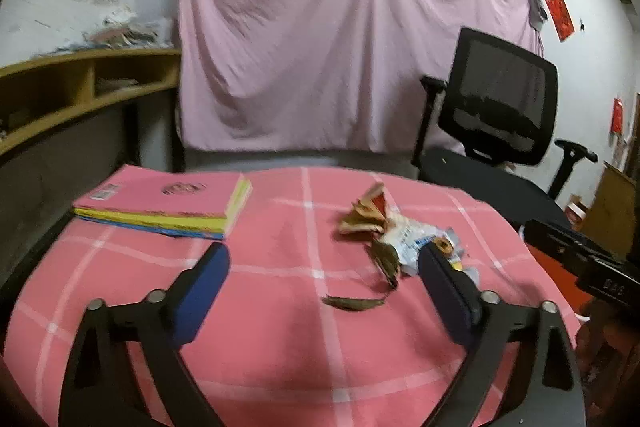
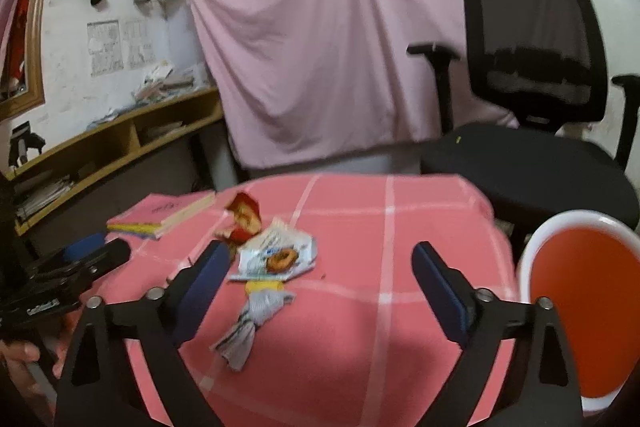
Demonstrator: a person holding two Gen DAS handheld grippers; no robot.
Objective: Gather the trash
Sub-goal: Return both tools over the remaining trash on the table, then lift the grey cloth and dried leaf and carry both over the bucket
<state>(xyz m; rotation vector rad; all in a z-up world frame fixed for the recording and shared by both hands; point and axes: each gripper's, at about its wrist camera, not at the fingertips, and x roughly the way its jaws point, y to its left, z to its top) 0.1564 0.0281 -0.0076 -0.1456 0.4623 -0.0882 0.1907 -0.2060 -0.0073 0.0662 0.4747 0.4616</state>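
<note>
Pink checked worktop, books at far left. Wrappers heaped mid-surface, dry leaf beside. Left gripper and right gripper released, nothing grasped, aimed at heap. Orange bin at right edge, probably for drop-off.

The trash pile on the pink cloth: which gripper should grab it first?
Probably the right gripper: the trash pile lies just past its open jaws, and the orange bin sits on its side. The left gripper is close too.
</note>
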